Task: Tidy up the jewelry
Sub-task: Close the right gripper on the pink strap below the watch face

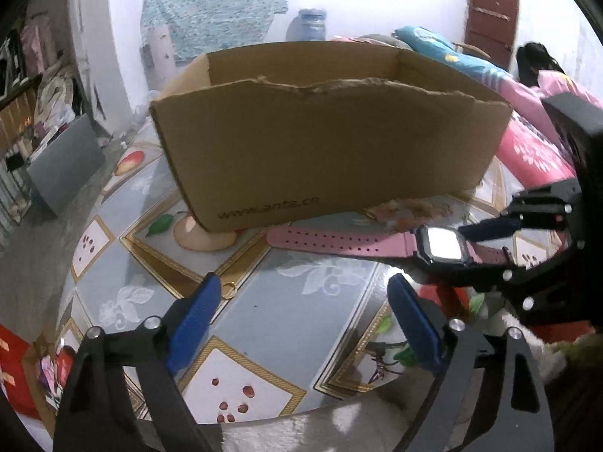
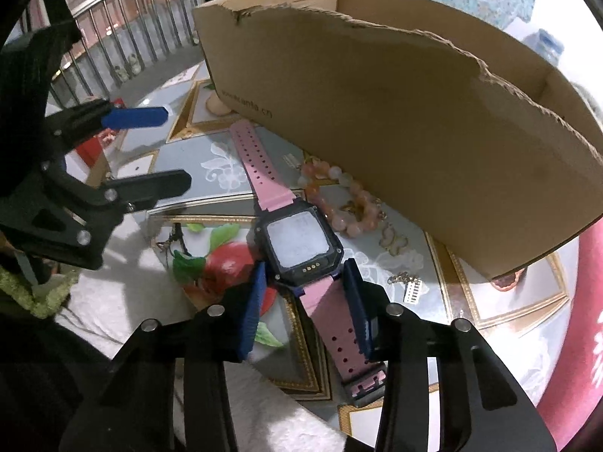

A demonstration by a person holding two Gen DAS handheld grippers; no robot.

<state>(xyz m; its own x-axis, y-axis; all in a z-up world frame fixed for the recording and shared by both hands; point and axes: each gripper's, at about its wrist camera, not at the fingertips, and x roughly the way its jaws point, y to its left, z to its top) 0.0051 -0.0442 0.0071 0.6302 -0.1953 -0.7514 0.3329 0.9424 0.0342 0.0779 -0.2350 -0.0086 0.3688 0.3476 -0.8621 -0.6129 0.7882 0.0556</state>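
A pink-strapped watch (image 2: 297,243) with a black square face lies flat on the patterned table, in front of an open cardboard box (image 2: 395,113). My right gripper (image 2: 305,282) is open, its blue pads (image 2: 252,305) on either side of the strap just below the face, with gaps showing. The watch (image 1: 441,243) and the right gripper (image 1: 486,237) also show at the right of the left wrist view. My left gripper (image 1: 301,297) is open and empty above the table, a small gold ring (image 1: 228,289) by its left finger. A pink bead bracelet (image 2: 335,199) lies by the box.
Gold earrings (image 2: 394,241) and a small chain with a white tag (image 2: 409,286) lie right of the watch. The box (image 1: 324,139) fills the middle of the table. A pink bedcover (image 1: 527,143) lies at the right. A metal railing (image 2: 124,41) stands beyond the table.
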